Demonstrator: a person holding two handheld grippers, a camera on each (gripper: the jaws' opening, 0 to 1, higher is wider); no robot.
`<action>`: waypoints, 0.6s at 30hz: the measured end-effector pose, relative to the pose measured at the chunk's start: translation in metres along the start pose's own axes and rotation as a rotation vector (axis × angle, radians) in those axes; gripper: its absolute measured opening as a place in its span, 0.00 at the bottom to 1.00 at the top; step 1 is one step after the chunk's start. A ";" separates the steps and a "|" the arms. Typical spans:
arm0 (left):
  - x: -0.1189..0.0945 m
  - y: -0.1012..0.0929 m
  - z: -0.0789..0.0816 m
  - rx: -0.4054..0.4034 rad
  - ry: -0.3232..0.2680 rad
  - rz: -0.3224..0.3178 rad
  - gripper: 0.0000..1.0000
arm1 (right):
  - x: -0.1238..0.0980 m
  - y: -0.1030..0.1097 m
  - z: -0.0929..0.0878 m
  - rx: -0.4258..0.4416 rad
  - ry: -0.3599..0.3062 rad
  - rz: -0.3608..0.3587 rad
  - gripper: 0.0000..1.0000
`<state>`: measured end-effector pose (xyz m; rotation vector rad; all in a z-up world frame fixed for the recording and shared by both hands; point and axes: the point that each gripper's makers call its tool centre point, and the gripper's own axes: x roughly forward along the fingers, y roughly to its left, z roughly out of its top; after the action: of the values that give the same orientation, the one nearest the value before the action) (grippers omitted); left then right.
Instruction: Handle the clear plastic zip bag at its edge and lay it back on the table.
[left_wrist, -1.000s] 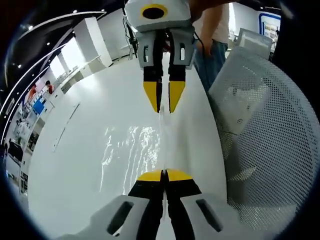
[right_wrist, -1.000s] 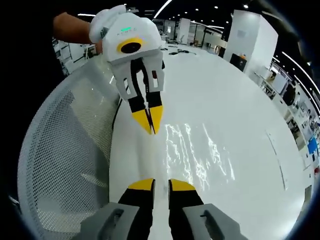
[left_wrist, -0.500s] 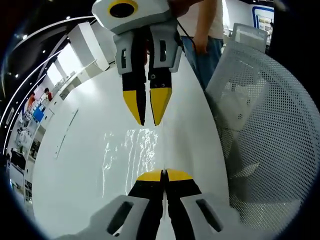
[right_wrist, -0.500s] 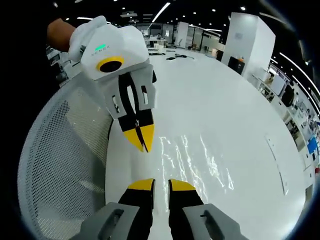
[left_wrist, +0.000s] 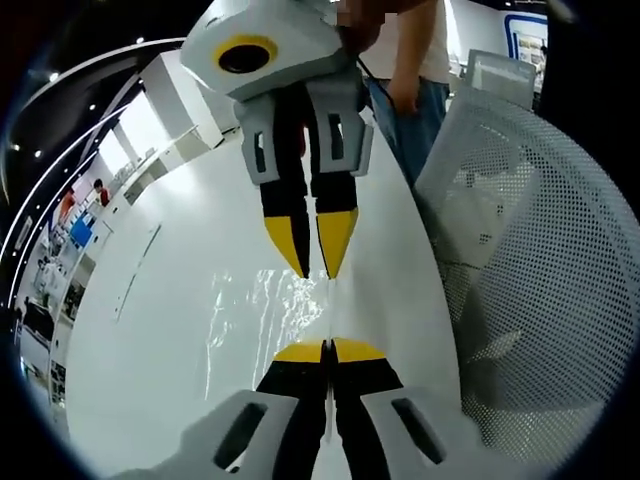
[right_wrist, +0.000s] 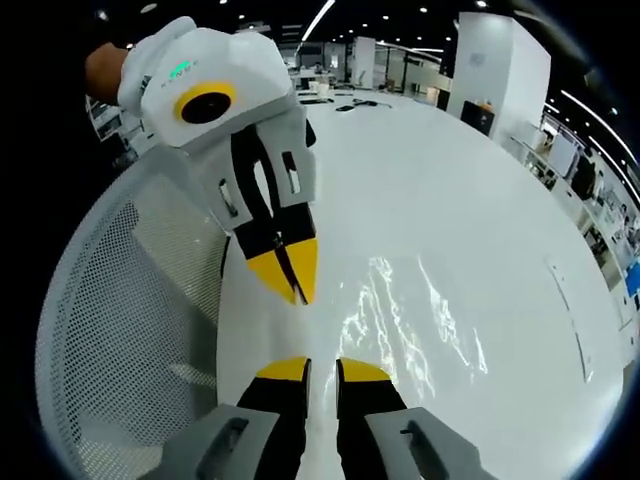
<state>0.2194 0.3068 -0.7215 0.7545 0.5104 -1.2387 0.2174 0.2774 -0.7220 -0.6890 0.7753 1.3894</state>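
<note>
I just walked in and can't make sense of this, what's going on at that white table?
A person is working a clear plastic zip bag on the white table with two handheld grippers. The left gripper is shut on the bag's edge. The right gripper is open, close to it at the same edge. A white mesh chair stands beside the table.

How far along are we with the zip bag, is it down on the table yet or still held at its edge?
The left gripper is shut on the edge of the clear zip bag. The bag's glossy film spreads over the white table, so it looks largely laid out. The right gripper is open, close to the same edge and gripping nothing. Left to do: open the left gripper's jaws and leave the bag on the table.
</note>
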 end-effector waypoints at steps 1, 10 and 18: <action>0.000 0.000 0.001 -0.002 -0.001 0.001 0.00 | 0.001 0.001 0.000 0.009 0.001 0.004 0.06; 0.001 0.003 0.005 -0.030 -0.027 0.011 0.00 | 0.010 0.009 -0.002 0.044 -0.001 0.022 0.00; 0.001 0.005 0.003 0.003 -0.025 0.028 0.04 | 0.010 0.007 -0.004 0.072 0.033 0.002 0.00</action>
<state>0.2240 0.3047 -0.7195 0.7458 0.4763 -1.2217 0.2104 0.2807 -0.7325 -0.6562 0.8485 1.3485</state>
